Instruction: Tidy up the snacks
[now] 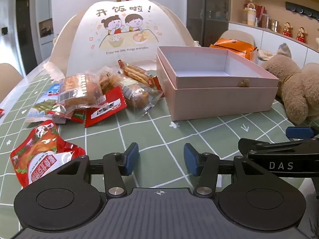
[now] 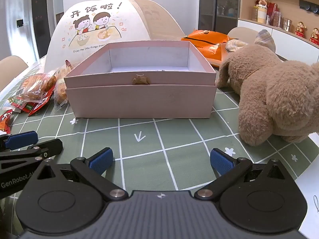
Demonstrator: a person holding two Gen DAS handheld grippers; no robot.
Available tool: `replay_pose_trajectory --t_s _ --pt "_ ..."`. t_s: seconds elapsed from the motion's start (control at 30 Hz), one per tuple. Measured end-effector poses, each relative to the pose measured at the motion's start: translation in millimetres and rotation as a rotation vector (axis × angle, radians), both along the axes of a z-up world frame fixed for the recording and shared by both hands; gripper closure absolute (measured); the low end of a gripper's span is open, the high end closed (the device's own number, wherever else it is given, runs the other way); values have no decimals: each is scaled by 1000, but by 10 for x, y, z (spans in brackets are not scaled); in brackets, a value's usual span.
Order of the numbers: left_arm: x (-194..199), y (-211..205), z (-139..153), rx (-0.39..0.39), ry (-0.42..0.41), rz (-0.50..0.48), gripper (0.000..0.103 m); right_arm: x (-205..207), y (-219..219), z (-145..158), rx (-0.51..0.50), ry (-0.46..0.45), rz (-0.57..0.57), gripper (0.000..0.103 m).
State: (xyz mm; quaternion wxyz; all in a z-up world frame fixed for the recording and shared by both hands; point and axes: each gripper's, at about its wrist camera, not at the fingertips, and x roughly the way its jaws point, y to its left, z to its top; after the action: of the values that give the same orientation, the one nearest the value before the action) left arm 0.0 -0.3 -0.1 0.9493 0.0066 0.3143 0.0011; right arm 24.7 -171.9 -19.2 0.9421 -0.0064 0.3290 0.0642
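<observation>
A heap of snack packets (image 1: 103, 93) lies on the green checked tablecloth, left of an open pink box (image 1: 217, 93). A red packet (image 1: 41, 151) lies apart, close to my left gripper's left finger. My left gripper (image 1: 161, 158) hovers open over bare cloth with nothing between its blue pads. In the right wrist view the pink box (image 2: 141, 99) stands straight ahead, its inside bare and white, and the snack packets (image 2: 37, 91) show at its left. My right gripper (image 2: 161, 160) is wide open above the cloth, holding nothing. Each gripper shows at the edge of the other's view.
A brown plush toy (image 2: 279, 97) lies right of the box. Behind stand a domed food cover (image 1: 123, 31) with a cartoon print and an orange bag (image 2: 207, 41). The table's edge runs near the right side; shelves with jars and figurines line the far wall.
</observation>
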Motion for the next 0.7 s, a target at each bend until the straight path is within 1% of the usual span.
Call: replay_pose_trajectory --t_s 0.7 --pt "1 1 0 -1 1 0 46 3 -5 0 2 1 1 0"
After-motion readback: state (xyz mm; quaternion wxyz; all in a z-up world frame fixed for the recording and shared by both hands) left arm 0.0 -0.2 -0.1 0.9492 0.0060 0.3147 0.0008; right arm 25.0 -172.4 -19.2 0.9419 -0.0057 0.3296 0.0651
